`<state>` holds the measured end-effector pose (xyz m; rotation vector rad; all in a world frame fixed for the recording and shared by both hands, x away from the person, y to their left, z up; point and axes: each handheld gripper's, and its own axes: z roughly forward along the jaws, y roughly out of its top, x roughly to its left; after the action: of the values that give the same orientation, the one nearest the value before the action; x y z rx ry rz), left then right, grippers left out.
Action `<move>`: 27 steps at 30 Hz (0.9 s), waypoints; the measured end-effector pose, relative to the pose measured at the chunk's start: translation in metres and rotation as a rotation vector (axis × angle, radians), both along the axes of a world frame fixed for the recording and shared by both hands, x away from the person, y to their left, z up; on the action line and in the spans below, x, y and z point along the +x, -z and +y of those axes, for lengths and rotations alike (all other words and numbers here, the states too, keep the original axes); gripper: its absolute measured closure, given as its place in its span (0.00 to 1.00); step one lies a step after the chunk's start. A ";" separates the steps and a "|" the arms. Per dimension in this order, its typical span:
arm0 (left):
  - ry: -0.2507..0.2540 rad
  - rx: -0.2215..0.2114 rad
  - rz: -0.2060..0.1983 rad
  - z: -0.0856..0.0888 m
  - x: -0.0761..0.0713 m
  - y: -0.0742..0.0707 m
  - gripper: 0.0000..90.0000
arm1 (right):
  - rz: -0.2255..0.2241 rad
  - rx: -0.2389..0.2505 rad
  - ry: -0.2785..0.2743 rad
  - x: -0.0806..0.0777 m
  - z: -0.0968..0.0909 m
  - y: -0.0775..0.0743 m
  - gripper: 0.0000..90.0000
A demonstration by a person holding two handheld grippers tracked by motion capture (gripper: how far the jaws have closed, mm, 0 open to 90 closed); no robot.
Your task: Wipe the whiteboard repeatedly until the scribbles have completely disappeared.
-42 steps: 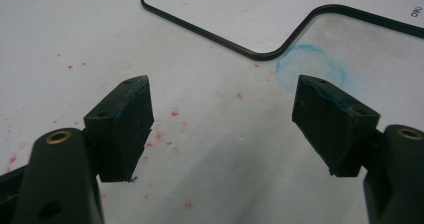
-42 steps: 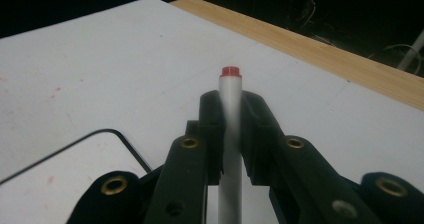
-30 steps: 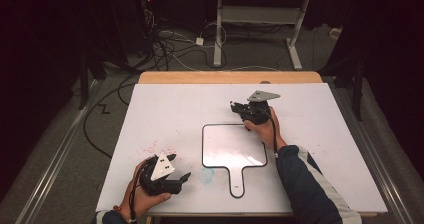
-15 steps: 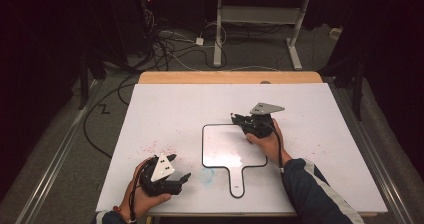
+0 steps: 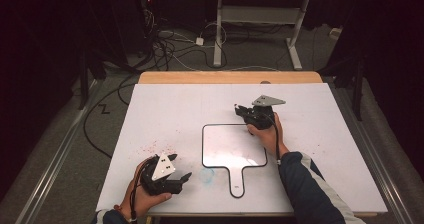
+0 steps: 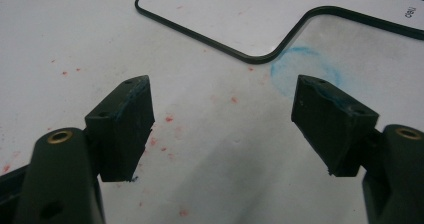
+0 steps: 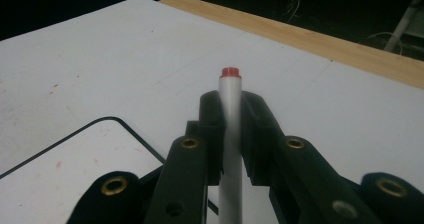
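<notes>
Right gripper [image 7: 231, 134]: jaws pinched on a marker [image 7: 230, 134], a pale barrel with a red end, running along the jaws and poking out past their tips.
Marker place: above the far right corner of the whiteboard [image 5: 232, 146], near its edge (touching or not, I cannot tell).
Board axis: the handle points toward the person; the writing face lies left of and nearer than the marker.
Left gripper [image 6: 222, 119]: jaws spread, nothing between them, low over the table [image 5: 175, 104] by the board's near left corner.
Nearer hand: the right, by my judgement.
Writing: small black print at the board's edge in the left gripper view, too small to read.
Marks: red specks and a blue smear [image 6: 305, 69] on the table.
</notes>
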<state>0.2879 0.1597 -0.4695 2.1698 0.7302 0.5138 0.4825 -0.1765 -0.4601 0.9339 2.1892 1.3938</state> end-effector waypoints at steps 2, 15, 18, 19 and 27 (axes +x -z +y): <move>0.000 -0.002 -0.001 0.001 -0.001 0.000 0.27 | 0.017 0.005 -0.018 -0.005 0.000 0.000 0.91; -0.003 0.005 -0.007 -0.002 -0.003 -0.002 0.27 | 0.020 0.016 -0.147 -0.062 0.014 0.002 0.91; 0.001 0.008 -0.010 -0.003 -0.003 -0.002 0.27 | 0.015 0.017 -0.179 -0.076 0.020 0.002 0.91; 0.002 0.008 -0.011 -0.003 -0.003 -0.002 0.27 | 0.012 0.024 -0.186 -0.079 0.021 0.002 0.91; 0.002 0.009 -0.008 -0.003 -0.003 -0.002 0.27 | -0.015 -0.015 -0.159 -0.076 0.017 0.002 0.91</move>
<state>0.2852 0.1565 -0.4677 2.1758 0.7226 0.5249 0.4063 -0.1597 -0.4621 0.7556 2.3020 1.4476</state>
